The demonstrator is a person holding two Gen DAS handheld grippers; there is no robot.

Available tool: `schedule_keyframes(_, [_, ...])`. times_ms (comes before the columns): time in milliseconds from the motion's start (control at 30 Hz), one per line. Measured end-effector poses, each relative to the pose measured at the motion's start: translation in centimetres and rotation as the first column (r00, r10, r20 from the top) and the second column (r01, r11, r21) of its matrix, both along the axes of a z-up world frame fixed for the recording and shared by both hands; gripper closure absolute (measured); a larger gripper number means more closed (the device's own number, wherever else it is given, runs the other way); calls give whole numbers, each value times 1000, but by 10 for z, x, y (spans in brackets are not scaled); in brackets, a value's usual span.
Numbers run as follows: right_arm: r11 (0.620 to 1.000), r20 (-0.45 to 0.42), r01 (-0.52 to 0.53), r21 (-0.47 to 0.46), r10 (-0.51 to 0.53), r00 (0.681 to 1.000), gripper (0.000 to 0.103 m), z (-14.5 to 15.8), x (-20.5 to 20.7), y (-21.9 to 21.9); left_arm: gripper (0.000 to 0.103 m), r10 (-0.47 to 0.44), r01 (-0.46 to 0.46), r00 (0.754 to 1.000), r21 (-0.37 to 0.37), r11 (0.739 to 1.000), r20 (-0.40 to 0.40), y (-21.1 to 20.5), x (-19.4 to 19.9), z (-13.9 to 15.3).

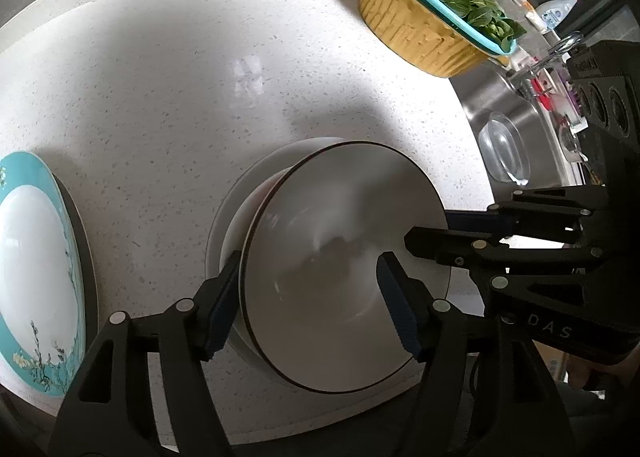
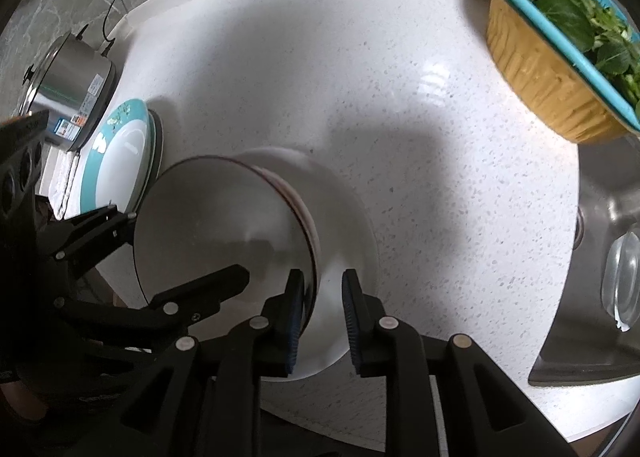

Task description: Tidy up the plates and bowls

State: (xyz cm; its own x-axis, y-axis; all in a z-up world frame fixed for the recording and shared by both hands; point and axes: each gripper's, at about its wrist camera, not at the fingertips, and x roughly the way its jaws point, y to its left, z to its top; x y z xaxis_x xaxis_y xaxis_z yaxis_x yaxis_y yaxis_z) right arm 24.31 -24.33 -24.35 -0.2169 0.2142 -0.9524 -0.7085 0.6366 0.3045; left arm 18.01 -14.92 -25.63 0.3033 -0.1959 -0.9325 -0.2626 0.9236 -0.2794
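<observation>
Bowl (image 1: 344, 269): white glazed ceramic, thin dark rim, nested in a second bowl (image 1: 256, 209) on the speckled bench (image 1: 180, 77), centre of view. Judged rigid, slick, chip-prone, moderately heavy; grip the rim wall.
Left gripper (image 1: 308, 305): fingers wide, straddling the rim at 9 o'clock, not pressing.
Right gripper (image 2: 320, 321): fingers narrow astride the rim at 3 o'clock; contact unclear.
Teal plate (image 1: 36, 273): glossy, floral, at 9 o'clock.

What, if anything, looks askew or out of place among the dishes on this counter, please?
The top bowl with the dark rim sits tilted and off-centre on the white bowl beneath, overhanging toward the counter's front edge. Both grippers, left and right, straddle its rim. Nothing looks spilled or broken.
</observation>
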Motion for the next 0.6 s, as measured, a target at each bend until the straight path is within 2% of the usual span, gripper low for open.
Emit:
schedule_keyframes(100, [1000,-5,-8,14,8,1000,91,2,-1,1,38,2,-2,1000,-4,1000,0,1,0,0])
schedule_keyframes(600, [999,-11,0,45,0,1000,95,8,2,-4,29,-9,9,1000,9,1000,-15,-1,2,6])
